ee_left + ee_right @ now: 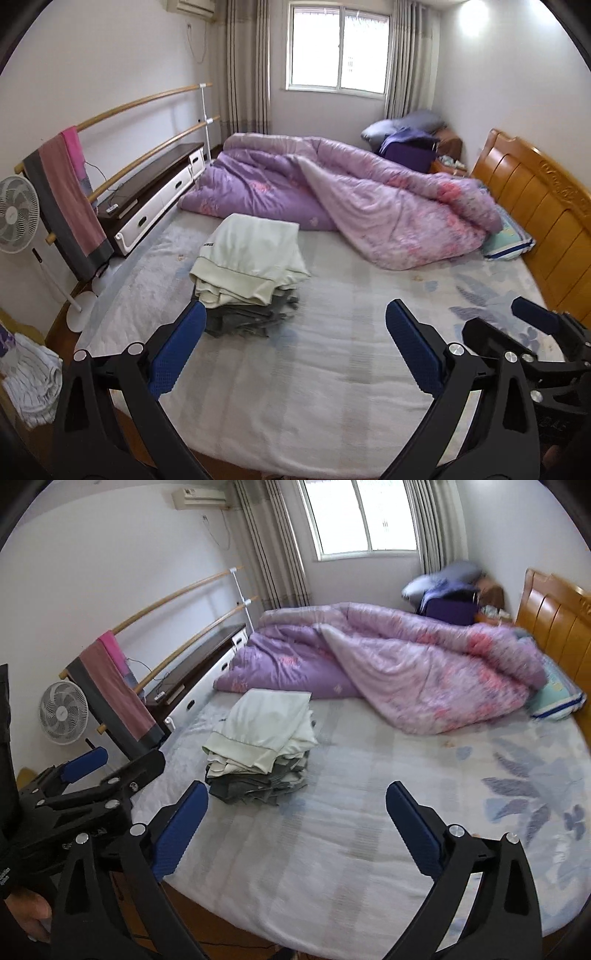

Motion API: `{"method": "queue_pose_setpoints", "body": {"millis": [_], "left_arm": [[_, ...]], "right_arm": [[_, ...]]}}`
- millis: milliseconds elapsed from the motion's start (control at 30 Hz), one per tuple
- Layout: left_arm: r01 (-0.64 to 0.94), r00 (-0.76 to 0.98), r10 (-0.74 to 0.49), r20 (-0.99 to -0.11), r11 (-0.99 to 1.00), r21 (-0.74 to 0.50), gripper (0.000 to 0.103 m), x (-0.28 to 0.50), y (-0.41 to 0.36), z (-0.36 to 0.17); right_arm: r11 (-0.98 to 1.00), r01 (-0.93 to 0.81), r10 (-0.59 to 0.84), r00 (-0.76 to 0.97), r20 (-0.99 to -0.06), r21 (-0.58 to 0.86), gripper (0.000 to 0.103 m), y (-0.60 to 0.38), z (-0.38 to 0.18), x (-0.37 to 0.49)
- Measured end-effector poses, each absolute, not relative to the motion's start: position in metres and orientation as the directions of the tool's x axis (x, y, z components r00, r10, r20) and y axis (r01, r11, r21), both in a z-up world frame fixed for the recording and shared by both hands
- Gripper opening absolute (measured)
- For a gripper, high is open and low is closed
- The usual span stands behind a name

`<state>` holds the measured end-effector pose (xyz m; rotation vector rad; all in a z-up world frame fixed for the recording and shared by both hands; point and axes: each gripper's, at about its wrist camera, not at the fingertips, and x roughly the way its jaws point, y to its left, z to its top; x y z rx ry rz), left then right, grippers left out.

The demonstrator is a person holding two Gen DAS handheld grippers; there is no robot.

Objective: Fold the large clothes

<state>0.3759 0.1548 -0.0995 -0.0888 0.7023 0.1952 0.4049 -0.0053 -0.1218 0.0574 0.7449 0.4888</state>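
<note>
A stack of folded clothes lies on the bed, a pale green garment [251,254] on top of grey ones [243,317]. It also shows in the right wrist view [262,731]. My left gripper [295,347] is open and empty, held above the mattress just short of the stack. My right gripper [295,827] is open and empty too, to the right of the stack. The right gripper also shows at the right edge of the left wrist view [535,332], and the left gripper at the left of the right wrist view [85,775].
A crumpled purple quilt [354,192] fills the far half of the bed [332,387]. A wooden headboard [535,206] stands at the right. A low cabinet [147,199], rails with a hanging towel [70,192] and a fan [16,214] line the left wall. White cloth [33,384] lies on the floor.
</note>
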Motion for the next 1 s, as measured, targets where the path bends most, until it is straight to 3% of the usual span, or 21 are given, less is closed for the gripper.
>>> {"method": "queue_pose_setpoints", "body": {"millis": [367,1000], "left_arm": [[-0.171,0.834,0.162,-0.527,0.985,0.032,0.098,0.278,0.081,-0.005],[-0.109,0.902,0.116,-0.415,0.993,0.040,0.098,0.183,0.113,0.078]], "right_arm": [[0.901,-0.393,0.426,0.723,-0.543,0.183,0.095,-0.069,-0.039,0.300],[0.927,-0.334,0.375,0.829,-0.414,0.172,0.095,-0.043,0.038,0.195]]}}
